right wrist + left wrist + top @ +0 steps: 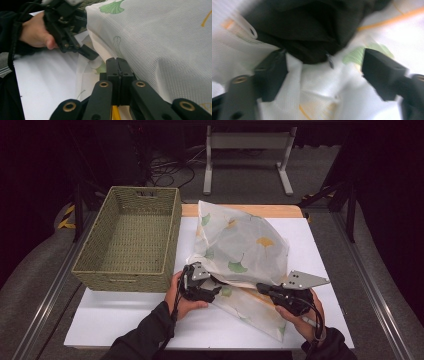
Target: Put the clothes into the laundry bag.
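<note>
A white mesh bag (240,245) printed with green and yellow leaves lies puffed up on the white table top. In the left gripper view its opening shows a dark garment (312,32) inside. My left gripper (216,289) sits at the bag's near left corner. Its jaws (324,72) stand open, with mesh (317,100) lying between them and not pinched. My right gripper (261,287) is at the bag's near edge, jaws (116,62) pressed together on the bag's thin edge, beside the mesh wall (162,50). The other gripper (87,53) shows ahead of it.
A woven green basket (120,281) stands to the left, overhanging the white board (125,320). A flat part of the bag spreads toward the front edge (250,312). Metal rails run along both sides, and a white stand (247,142) is on the floor behind.
</note>
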{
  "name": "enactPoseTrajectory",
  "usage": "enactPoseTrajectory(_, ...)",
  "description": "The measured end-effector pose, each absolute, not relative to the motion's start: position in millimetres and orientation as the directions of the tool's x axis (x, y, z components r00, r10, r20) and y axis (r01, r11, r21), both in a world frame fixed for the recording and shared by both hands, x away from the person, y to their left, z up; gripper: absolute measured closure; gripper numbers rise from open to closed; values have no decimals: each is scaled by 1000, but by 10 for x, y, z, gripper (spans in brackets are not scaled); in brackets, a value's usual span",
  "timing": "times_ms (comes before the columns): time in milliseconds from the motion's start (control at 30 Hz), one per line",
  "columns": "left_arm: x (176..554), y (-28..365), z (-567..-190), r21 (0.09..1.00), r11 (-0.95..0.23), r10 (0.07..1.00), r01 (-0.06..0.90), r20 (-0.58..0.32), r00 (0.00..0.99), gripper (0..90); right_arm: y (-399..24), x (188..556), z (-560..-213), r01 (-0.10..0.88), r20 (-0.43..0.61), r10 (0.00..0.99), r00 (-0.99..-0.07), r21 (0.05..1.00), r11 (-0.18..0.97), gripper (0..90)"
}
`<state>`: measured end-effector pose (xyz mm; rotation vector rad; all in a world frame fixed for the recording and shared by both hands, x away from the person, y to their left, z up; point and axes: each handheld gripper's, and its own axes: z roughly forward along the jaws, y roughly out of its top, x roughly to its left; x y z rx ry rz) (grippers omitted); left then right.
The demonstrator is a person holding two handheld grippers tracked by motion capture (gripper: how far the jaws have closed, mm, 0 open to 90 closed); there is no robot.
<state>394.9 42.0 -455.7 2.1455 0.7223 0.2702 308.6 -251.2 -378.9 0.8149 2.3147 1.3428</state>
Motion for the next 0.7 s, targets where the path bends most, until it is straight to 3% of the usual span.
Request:
enactPoseTrajectory(67, 4023, 344, -4590, 777, -473, 603, 415, -58, 795, 163, -2486, 3089, -3809, 303, -9, 620, -784, 867, 395, 899)
enactPoseTrajectory(200, 4097, 271, -4580, 799, -451, 610, 398, -50, 791, 259, -2455, 3087, -3827, 300, -11, 608, -794, 863, 406, 898)
enactPoseTrajectory(233, 4163, 230, -4572, 801, -430, 609, 417, -83, 789, 259, -2445, 3090, -3835, 298, -11, 604, -797, 862, 410, 897)
enactPoseTrajectory(267, 4195, 198, -4570, 806, -418, 606, 420, -97, 790, 304, -2431, 3096, -3850, 300, -11, 601, -800, 858, 416, 897)
enactPoseTrajectory(300, 4226, 160, -4572, 810, -414, 599, 415, -101, 794, 448, -2408, 3099, -3872, 302, -13, 596, -803, 853, 426, 897)
enactPoseTrajectory(367, 4285, 65, -4591, 809, -419, 606, 414, -91, 791, 495, -2398, 3102, -3883, 302, -14, 593, -805, 851, 430, 897)
enactPoseTrajectory(433, 4331, 6, -4597, 795, -418, 618, 439, -105, 779, 643, -2382, 3113, -3905, 305, -12, 587, -809, 845, 439, 896)
enactPoseTrajectory(567, 4337, -90, -4470, 797, -440, 602, 415, -81, 794, 701, -2389, 3120, -3909, 303, -15, 585, -811, 844, 442, 897)
enactPoseTrajectory(700, 4308, -165, -4315, 867, -353, 529, 351, -124, 839, 724, -2399, 3105, -3876, 289, -16, 579, -815, 855, 431, 897)
